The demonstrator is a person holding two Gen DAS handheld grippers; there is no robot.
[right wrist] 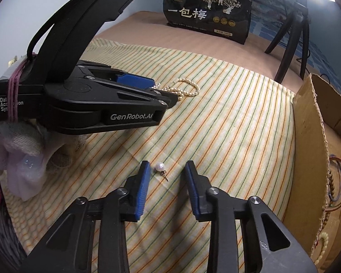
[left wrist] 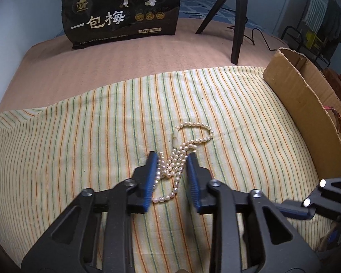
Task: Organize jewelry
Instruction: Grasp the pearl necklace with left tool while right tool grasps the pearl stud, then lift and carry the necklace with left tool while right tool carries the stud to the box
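Note:
A white pearl necklace (left wrist: 194, 141) lies bunched on the striped cloth (left wrist: 79, 147). My left gripper (left wrist: 172, 157) points down at it, and both blue pads touch the bundle of strands squeezed between them. In the right wrist view the same left gripper (right wrist: 164, 91) covers one end of the necklace (right wrist: 188, 86), held by a gloved hand (right wrist: 22, 143). A single pearl stud earring (right wrist: 159, 166) lies on the cloth between the pads of my right gripper (right wrist: 167, 166). The earring sits nearer the left pad, with a gap on both sides.
An open cardboard box (right wrist: 311, 136) stands along the right edge of the cloth and holds several bracelets (right wrist: 338, 182). A black snack bag (left wrist: 120, 11) and a black tripod (left wrist: 236, 22) stand at the back on the pink blanket.

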